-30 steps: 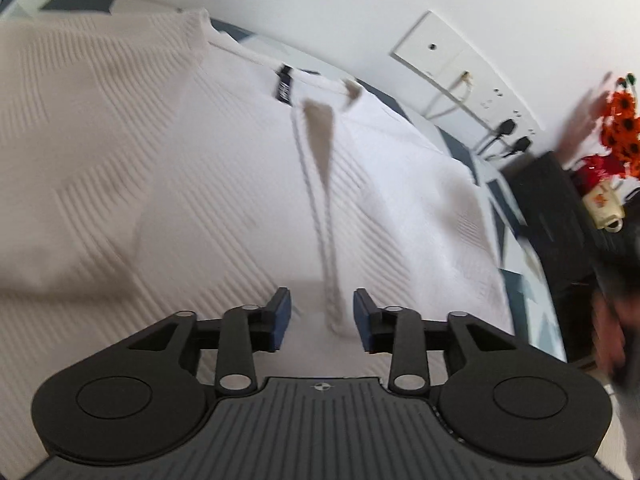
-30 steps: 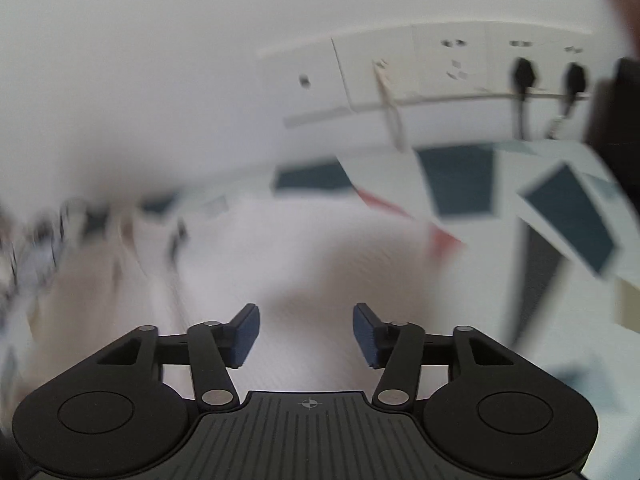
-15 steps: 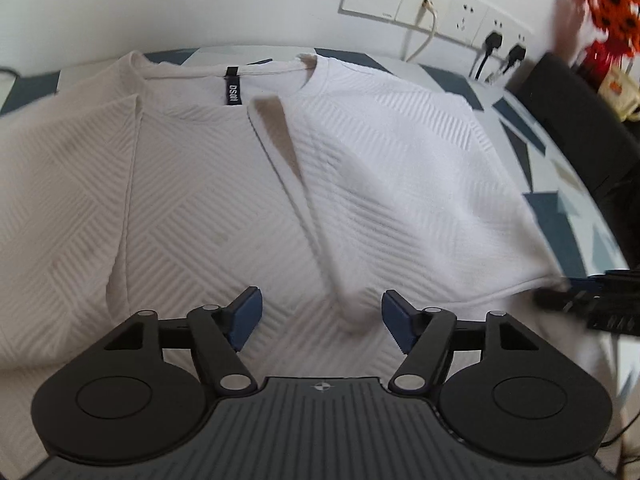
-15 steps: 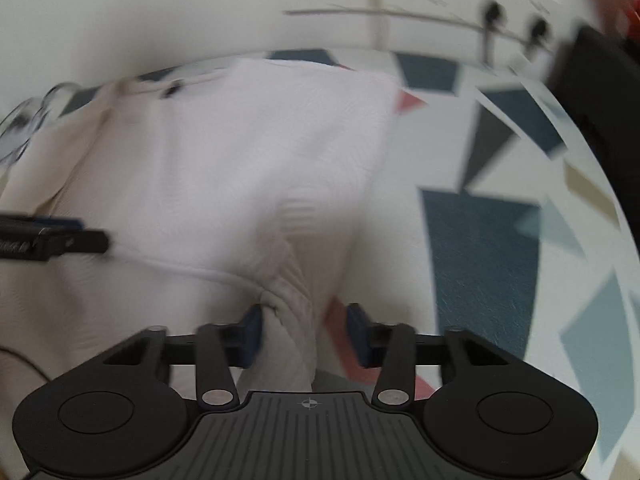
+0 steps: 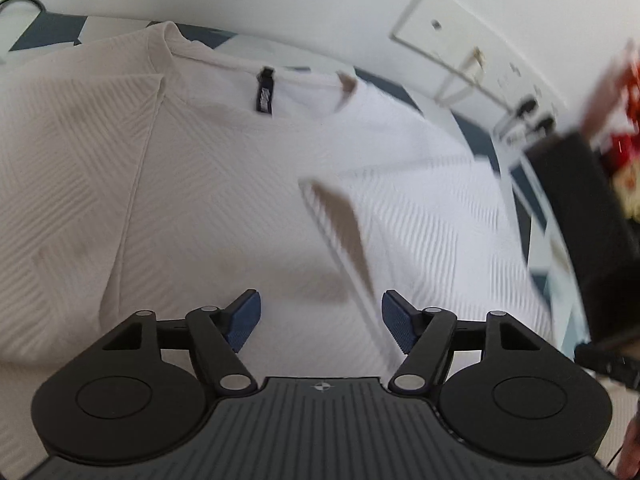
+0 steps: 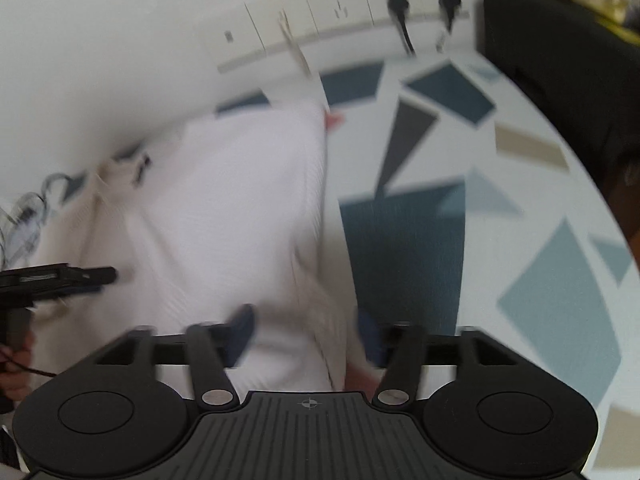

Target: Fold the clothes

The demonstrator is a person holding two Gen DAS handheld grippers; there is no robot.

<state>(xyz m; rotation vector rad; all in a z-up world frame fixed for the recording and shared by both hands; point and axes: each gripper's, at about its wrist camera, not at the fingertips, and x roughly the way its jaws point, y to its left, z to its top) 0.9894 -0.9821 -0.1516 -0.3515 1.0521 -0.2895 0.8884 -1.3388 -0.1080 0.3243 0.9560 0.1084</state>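
A white ribbed sweater [image 5: 224, 184] lies flat on the table, its black neck label [image 5: 264, 92] at the far side. One sleeve [image 5: 340, 216] is folded over the chest, its cuff edge running toward my left gripper [image 5: 322, 310]. That gripper hovers just above the cloth, its jaws wide apart but closing, with no cloth pinched. In the right wrist view the sweater [image 6: 240, 200] is blurred. My right gripper [image 6: 306, 326] sits at its right edge. Its jaws are opening, and a loose fold [image 6: 316, 320] lies between them without being pressed. The left gripper [image 6: 80, 276] shows at the left.
The tablecloth [image 6: 420, 240] has blue, grey and beige geometric patches to the right of the sweater. Wall sockets [image 6: 340, 4] with two black plugs [image 6: 400, 4] line the back wall. A black object [image 6: 560, 60] stands at the right; cables [image 6: 24, 216] lie at the left.
The left jaws spread wider and that view swung across the sweater. The right gripper came in, closed on the sweater's right edge half a second ago, and now stands apart from it.
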